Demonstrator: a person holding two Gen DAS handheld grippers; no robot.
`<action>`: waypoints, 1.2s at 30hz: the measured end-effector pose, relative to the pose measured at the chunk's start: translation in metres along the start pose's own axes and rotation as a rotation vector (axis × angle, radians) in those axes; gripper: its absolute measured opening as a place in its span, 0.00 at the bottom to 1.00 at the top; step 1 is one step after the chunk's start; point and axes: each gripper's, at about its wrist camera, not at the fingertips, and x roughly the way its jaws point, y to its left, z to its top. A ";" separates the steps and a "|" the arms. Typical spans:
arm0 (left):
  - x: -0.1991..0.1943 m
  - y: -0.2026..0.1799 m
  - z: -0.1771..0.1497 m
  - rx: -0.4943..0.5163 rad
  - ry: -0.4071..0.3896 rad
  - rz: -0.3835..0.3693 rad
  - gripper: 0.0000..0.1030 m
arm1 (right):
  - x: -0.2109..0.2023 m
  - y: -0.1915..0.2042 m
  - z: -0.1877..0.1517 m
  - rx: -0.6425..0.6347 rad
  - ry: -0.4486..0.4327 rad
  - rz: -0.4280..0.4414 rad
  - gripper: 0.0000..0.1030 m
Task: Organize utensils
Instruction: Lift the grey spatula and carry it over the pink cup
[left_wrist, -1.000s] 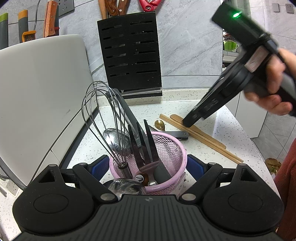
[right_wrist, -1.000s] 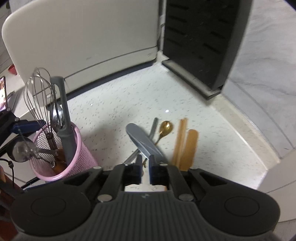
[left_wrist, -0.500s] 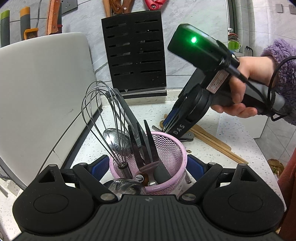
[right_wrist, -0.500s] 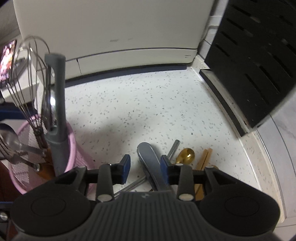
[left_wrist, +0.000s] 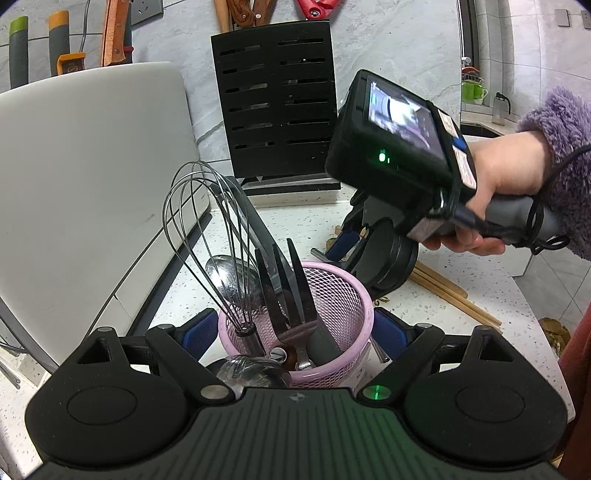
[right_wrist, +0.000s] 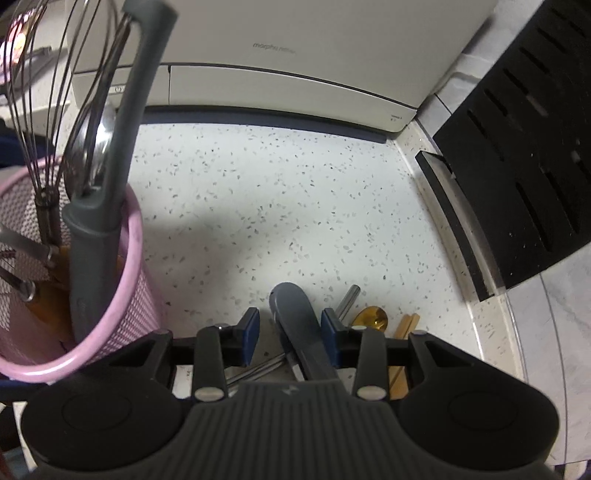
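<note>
left gripper (left_wrist: 295, 332) pitched down, pads either side of pink mesh cup (left_wrist: 354, 295) w/ wire whisk (left_wrist: 207, 236), black fork (left_wrist: 288, 288) & steel spoon (left_wrist: 229, 273) standing in it; jaws look closed on cup, contact partly hidden. right gripper (right_wrist: 290, 326) steep nose-down over speckled white counter (right_wrist: 277, 203), held by hand (left_wrist: 495, 192) in fuzzy purple sleeve (left_wrist: 561, 147). jaws parted, straddling grey handled utensil (right_wrist: 295, 314) lying flat on counter, pads not pressing it. gold spoon (right_wrist: 373, 317), wooden chopsticks (right_wrist: 406, 325) & steel rod (right_wrist: 349, 299) lie just right of it. black slotted knife block (right_wrist: 524, 147) at back right.
</note>
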 end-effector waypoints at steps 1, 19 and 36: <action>0.000 0.000 0.000 0.000 0.000 0.001 1.00 | 0.001 0.002 0.000 -0.010 -0.002 -0.010 0.34; 0.000 0.000 0.000 0.001 0.000 0.000 1.00 | -0.016 0.010 -0.010 -0.045 -0.052 -0.127 0.20; 0.000 0.001 0.000 0.000 0.000 0.000 1.00 | -0.096 -0.014 -0.047 0.310 -0.332 -0.135 0.07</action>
